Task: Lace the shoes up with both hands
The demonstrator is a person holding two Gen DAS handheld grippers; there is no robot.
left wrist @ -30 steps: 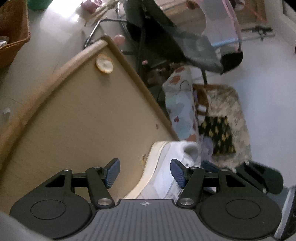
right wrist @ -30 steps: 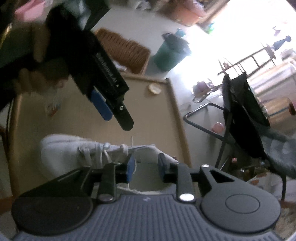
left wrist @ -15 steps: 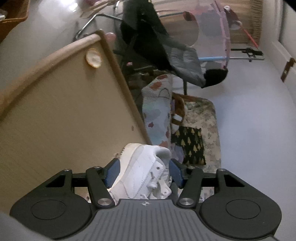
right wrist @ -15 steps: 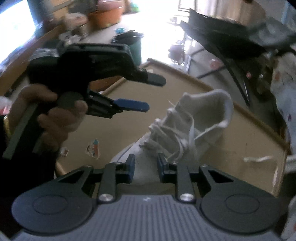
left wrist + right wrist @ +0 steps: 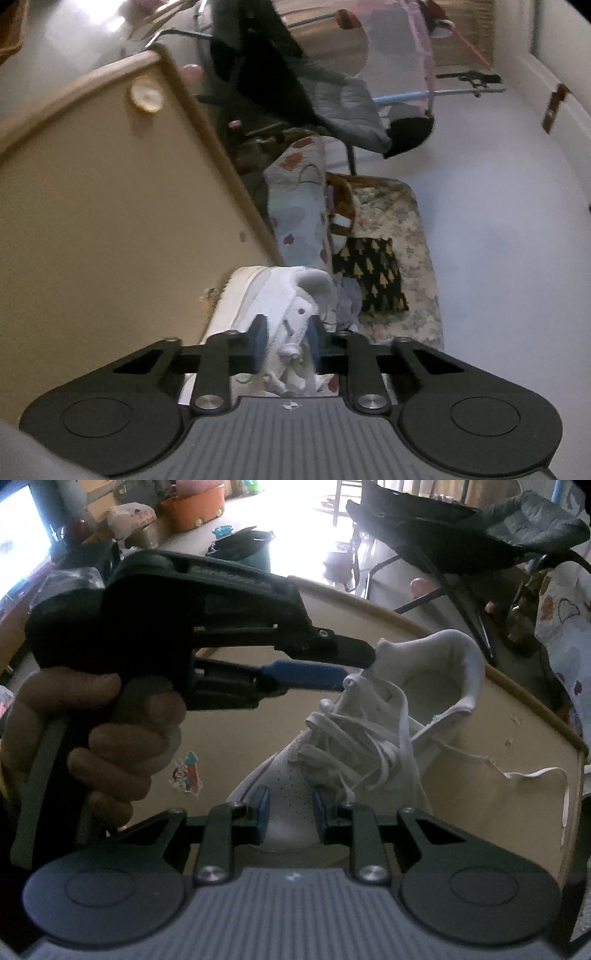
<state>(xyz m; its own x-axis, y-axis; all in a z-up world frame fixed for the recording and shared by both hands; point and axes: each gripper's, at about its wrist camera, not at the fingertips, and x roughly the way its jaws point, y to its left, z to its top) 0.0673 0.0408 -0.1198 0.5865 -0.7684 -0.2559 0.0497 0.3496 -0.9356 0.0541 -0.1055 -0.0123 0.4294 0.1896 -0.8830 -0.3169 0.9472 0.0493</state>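
**Left claw narrows around the shoe's lacing flap**

The white leather low-top sneaker lies on the beige wooden-rimmed surface, close to its far edge, heel collar raised toward the rim. Its flat white laces cross loosely over the tongue, and one free end trails across the surface toward the rim on the right of the right wrist view.

A second ago the left claw stood wide with the sneaker only beside it; half a second ago the shoe sat between spread fingers. Now the jaws are closing, much narrower, with the upper eyelet flap of the sneaker between the blue pads; whether the pads already press on it cannot be told. In the right wrist view the left claw reaches in from the left, held by a hand, its tips at the top eyelet.

The right claw is narrow and holds nothing; it hangs over the toe box. A second ago this view was rolled on its side; it is now upright, and the claw's gap is nearly unchanged.

A cartoon sticker lies on the surface left of the toe. Beyond the rim stand a dark folding chair draped with grey cloth, a patterned quilt and a floral rug. The left claw's black body blocks the surface behind it.
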